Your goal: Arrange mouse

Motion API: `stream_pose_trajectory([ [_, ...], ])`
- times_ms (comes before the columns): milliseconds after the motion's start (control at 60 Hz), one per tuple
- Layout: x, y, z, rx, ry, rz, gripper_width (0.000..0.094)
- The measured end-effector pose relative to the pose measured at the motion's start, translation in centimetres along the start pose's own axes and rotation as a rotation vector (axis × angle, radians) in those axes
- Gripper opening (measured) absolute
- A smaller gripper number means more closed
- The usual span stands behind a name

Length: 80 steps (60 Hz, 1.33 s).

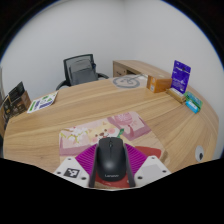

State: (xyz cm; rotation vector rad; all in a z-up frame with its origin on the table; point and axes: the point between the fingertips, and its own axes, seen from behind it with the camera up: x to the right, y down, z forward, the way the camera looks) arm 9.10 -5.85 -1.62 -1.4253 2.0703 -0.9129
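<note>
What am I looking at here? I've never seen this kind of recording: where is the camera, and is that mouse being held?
The camera rides on a hand-held two-finger gripper and looks forward along its fingers, which show at the bottom with magenta pads. A black computer mouse sits between the fingers; the pads appear to press on both its sides. Beyond lies a curved wooden table with a pink booklet, a purple box and a small cardboard box. A black office chair stands behind it.

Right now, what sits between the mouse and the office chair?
In the gripper view, pink booklets lie just beyond the mouse, which the hand-held gripper holds; past them, bare wooden table runs to the office chair.
</note>
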Motion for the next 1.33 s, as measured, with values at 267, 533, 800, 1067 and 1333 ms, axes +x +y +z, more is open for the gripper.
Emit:
stream_pose_trajectory([
  [267, 0.3, -3.7, -8.0, 0.038, -0.006, 0.004, 0.0875],
  [533, -0.5, -5.6, -27.7, 0.091, -0.045, -0.067, 0.0876],
  [800, -1.6, -0.8, -39.4, 0.085, -0.089, -0.120, 0.0864],
  [1067, -1.0, 1.3, -42.6, 0.102, -0.092, -0.152, 0.0865],
  [1333, -0.3, 1.8, -43.0, 0.107, -0.100, -0.178, 0.0865],
])
